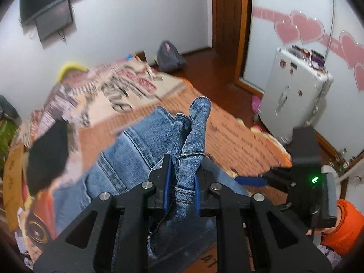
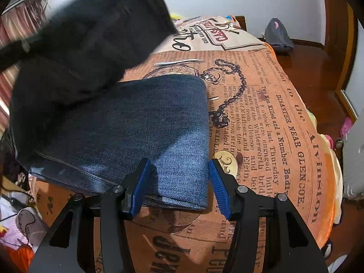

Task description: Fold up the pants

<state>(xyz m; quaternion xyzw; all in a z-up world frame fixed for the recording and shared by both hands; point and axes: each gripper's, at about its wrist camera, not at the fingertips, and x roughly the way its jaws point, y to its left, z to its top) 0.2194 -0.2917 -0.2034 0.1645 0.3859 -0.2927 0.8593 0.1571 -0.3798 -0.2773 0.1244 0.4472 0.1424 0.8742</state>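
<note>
Left wrist: pants (image 1: 184, 159) between closed fingers (image 1: 168, 182)

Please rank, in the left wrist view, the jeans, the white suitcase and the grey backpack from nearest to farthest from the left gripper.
1. Jeans: clamped in the left gripper.
2. White suitcase: right, on the floor past the bed.
3. Grey backpack: far end, against the wall.

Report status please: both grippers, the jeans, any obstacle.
Left gripper shut on jeans hem, lifted. Right gripper open, over the folded edge. Jeans partly folded on the newsprint bedspread. Black garment beside the jeans; no contact seen.
</note>
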